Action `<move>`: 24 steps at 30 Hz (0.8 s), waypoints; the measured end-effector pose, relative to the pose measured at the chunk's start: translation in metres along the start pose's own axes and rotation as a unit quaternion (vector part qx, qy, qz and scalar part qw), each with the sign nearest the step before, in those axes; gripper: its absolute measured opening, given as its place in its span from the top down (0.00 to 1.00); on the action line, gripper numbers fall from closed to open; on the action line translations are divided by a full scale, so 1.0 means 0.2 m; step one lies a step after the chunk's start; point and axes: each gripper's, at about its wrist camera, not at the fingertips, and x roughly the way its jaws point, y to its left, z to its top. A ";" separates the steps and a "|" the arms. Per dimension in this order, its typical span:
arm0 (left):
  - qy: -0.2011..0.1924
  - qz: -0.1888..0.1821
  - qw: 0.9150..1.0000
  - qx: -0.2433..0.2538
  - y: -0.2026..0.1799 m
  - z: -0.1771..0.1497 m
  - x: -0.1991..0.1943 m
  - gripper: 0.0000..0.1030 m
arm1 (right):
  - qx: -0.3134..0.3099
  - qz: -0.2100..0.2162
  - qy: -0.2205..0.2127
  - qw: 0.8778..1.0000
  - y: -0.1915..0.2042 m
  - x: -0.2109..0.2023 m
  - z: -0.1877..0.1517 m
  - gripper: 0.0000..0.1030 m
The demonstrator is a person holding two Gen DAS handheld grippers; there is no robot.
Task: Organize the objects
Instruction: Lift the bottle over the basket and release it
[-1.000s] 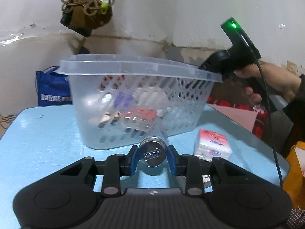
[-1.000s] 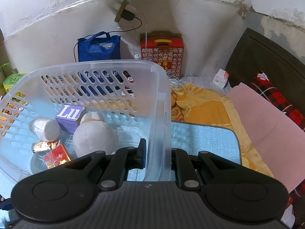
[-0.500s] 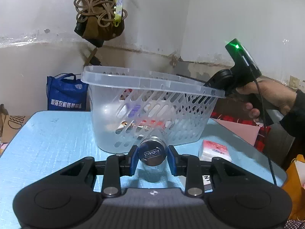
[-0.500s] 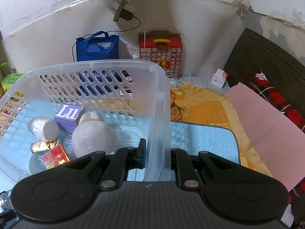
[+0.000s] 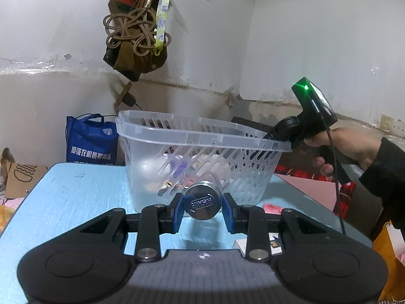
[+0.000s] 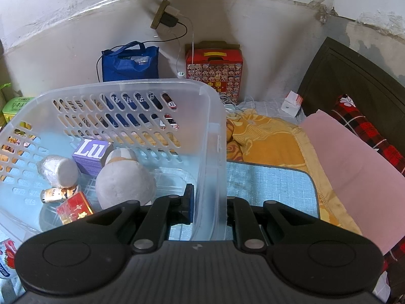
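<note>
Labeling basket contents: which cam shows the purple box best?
Right wrist. It looks down into the basket, so the purple box is unobstructed, white lettering visible, beside the grey plush. Left wrist sees it only as a purple blur through the slotted wall.

A jar (image 5: 201, 204) sits between the left gripper's (image 5: 201, 209) fingers (image 5: 177, 211), the basket (image 5: 202, 136) just beyond their tips on the table (image 5: 76, 197). The basket's wall (image 6: 211, 167) stands between the right gripper's (image 6: 208, 202) fingers (image 6: 188, 204); left of them, inside, lie a plush ball (image 6: 125, 182), a box (image 6: 91, 155), a roll (image 6: 59, 171) and a small can (image 6: 57, 195).
</note>
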 end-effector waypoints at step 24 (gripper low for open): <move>-0.075 -0.029 0.997 0.016 -0.03 0.54 0.19 0.65 | 0.004 0.005 0.005 1.000 0.00 0.01 0.01 0.87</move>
